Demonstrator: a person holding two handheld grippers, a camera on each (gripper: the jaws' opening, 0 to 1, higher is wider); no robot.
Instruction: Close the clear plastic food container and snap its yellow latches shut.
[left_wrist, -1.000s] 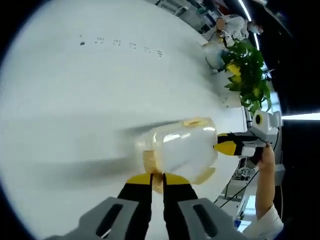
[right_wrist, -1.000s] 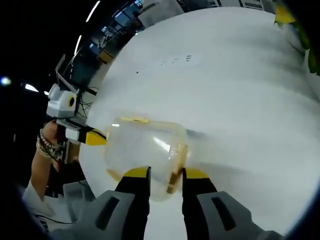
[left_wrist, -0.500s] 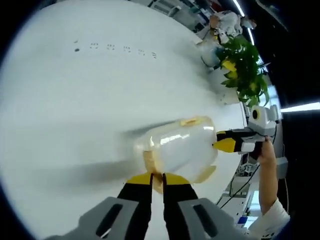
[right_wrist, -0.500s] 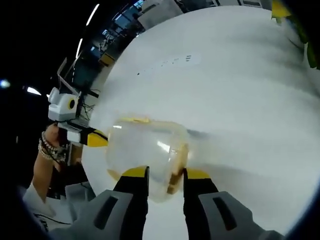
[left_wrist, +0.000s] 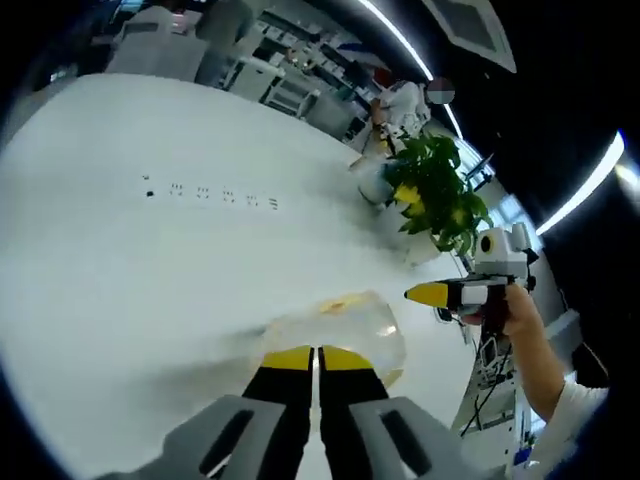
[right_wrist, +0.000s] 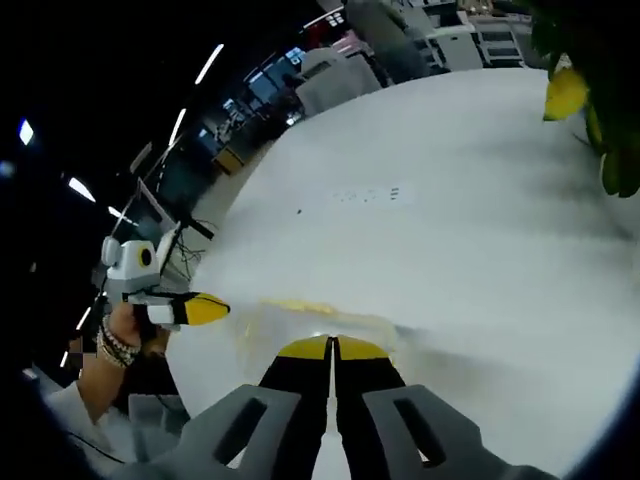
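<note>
The clear plastic food container (left_wrist: 345, 322) lies on the white table (left_wrist: 150, 270), just beyond the yellow tips of my left gripper (left_wrist: 315, 356), whose jaws stand shut. A pale yellow latch (left_wrist: 335, 304) shows on its far edge. My right gripper (left_wrist: 440, 293) comes in from the right, held by a hand, its yellow tip close to the container's right end. In the right gripper view the container (right_wrist: 290, 315) is low and mostly hidden behind my right gripper (right_wrist: 333, 348), also shut. My left gripper (right_wrist: 190, 309) points at the container's left end.
A potted green plant (left_wrist: 435, 195) with yellow bits stands at the table's far right edge, and its leaves (right_wrist: 600, 120) reach into the right gripper view. Small dark marks (left_wrist: 210, 192) sit on the table. A person (left_wrist: 405, 100) and shelving are beyond the table.
Both grippers have closed from a wider gap around the container's latches to fully shut. Both cameras tilted up, so the container now sits lower and smaller behind the tips.
</note>
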